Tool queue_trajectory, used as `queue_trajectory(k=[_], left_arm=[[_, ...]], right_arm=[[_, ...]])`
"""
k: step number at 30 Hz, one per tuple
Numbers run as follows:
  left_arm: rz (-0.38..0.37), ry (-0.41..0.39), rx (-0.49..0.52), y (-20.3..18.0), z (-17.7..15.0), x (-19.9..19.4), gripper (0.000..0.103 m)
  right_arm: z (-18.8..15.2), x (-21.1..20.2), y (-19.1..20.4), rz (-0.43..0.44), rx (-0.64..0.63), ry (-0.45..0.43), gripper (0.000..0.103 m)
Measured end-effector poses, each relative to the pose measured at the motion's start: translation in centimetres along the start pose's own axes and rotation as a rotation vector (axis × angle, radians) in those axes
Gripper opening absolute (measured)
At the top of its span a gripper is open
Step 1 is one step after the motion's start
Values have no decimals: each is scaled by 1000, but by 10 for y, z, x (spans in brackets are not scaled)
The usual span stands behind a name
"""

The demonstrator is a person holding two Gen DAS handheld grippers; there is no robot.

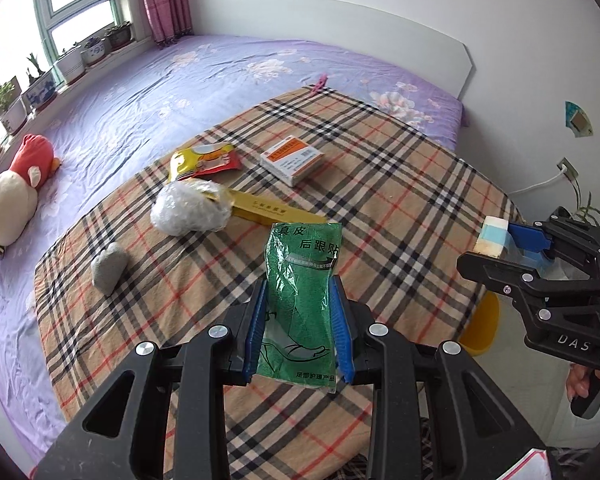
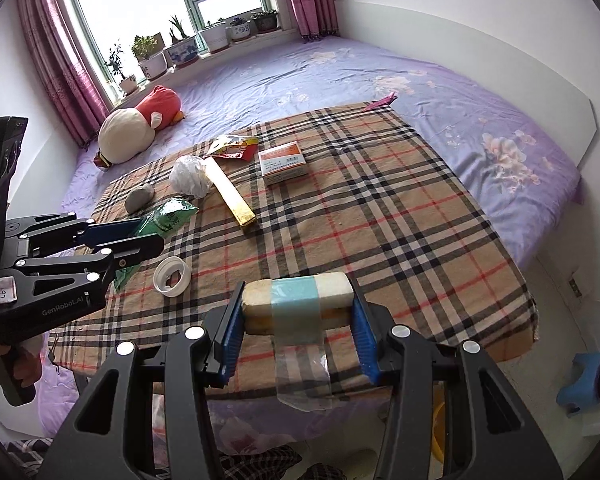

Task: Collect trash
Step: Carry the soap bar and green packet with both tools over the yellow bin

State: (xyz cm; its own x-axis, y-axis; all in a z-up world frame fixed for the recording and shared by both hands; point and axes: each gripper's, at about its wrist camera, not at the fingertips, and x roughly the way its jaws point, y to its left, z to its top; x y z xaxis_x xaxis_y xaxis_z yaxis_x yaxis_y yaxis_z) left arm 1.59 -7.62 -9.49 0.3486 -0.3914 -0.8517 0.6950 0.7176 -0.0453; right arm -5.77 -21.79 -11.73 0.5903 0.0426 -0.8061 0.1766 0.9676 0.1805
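Left gripper (image 1: 300,320) clamped on a flat green plastic packet printed with white characters (image 1: 302,280), held clear above the plaid cloth (image 1: 400,208). Right gripper (image 2: 298,320) clamped across a pale foam block wrapped in a blue band with a clear film tail (image 2: 298,300), also lifted off the cloth. Two pieces in hand, then, neither yet dropped anywhere (no bin clearly in view). Left lying on the plaid cloth over the purple flowered bed (image 1: 220,76): a crumpled white plastic ball (image 1: 190,210), a long yellow carton (image 2: 232,194), a red-and-yellow snack wrapper (image 1: 206,162), a white-and-orange medicine box (image 1: 292,160), a grey lump (image 1: 108,266), a white plastic ring (image 2: 172,277). Judged well short of halfway, most pieces still uncollected.
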Motion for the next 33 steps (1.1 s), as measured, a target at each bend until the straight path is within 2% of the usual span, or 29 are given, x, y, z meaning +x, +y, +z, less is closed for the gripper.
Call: queue_trajectory(k=[18,33], left_arm=[[-197,5,322,-151,22,13,31],[-352,83,572,-281,5,48,31]], right_arm=[[-65,-74,-104,-165,249,-57,49],[-163,-126,-196,-293,472,-44,50]])
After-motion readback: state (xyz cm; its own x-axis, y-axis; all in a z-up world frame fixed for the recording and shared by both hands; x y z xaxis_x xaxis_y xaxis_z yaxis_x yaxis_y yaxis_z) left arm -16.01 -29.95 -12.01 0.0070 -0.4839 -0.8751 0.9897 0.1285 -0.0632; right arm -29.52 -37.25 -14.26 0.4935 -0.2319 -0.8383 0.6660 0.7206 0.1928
